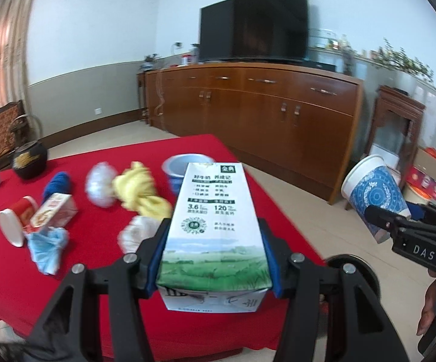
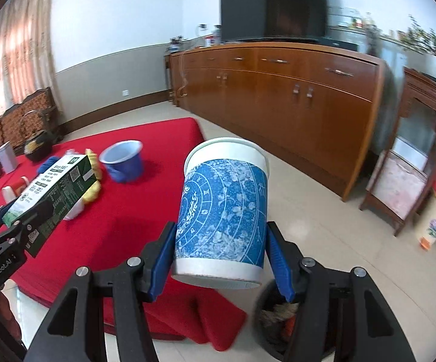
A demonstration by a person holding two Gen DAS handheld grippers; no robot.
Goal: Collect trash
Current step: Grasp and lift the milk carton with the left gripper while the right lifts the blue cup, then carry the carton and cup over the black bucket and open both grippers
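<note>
— What did your tongs have at that moment?

— Your left gripper was clamped on a tall white-and-green milk carton, its blue pads pressed against both long sides near the base, the carton pointing away from you. Your right gripper held a blue-patterned paper cup with a white rim, pads on either side of its lower wall, mouth tilted away and up.

— So which step was that?

— As I judge it, you were carrying both pieces off the red-clothed table toward the bin. Both loads hung clear of the cloth, the cup out past the table's edge over the pale floor tiles.

— And where was the bin?

— Just below and to the right of your right gripper: a dark round bin, partly hidden behind the right finger, with some brownish scraps inside. From the left gripper it showed only as a dark rim low on the right.

— What did the next move call for?

— Bring each load over the bin's mouth before letting the pads part; the carton had farther to go than the cup.

— What was left?

— Beyond and left of the carton, on the cloth: a crumpled yellow rag, a white crumpled wad, a light blue crumpled wrapper, a small red-and-white box, a tipped red-and-white cup and a blue plastic bowl.
</note>
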